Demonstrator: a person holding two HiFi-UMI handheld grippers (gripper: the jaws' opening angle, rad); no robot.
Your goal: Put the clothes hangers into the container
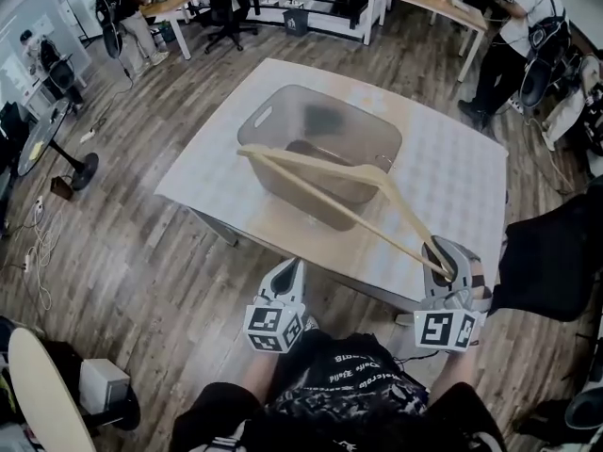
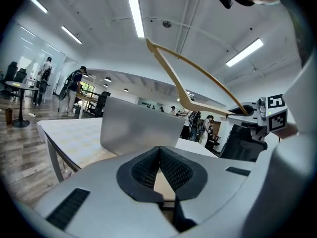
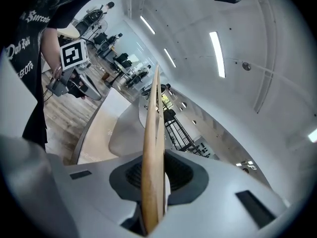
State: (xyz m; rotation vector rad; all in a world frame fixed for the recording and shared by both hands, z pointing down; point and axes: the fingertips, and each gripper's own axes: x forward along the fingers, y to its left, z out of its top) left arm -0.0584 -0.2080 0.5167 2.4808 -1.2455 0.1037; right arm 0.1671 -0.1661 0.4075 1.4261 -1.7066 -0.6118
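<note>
A light wooden clothes hanger (image 1: 316,161) hangs in the air over the translucent grey container (image 1: 273,111), which stands in the middle of the pale table (image 1: 452,186). My right gripper (image 1: 443,264) is shut on one end of the hanger, near the table's front right edge. In the right gripper view the hanger (image 3: 153,157) runs straight out from between the pads. My left gripper (image 1: 287,273) is at the table's front edge, shut, with nothing in it. In the left gripper view the container (image 2: 138,128) lies ahead and the hanger (image 2: 167,73) arches above it.
A black chair (image 1: 546,252) stands close to the table's right side. A floor fan (image 1: 57,149) is on the left and a round table (image 1: 38,394) at the lower left. Desks, office chairs and people line the far side of the room.
</note>
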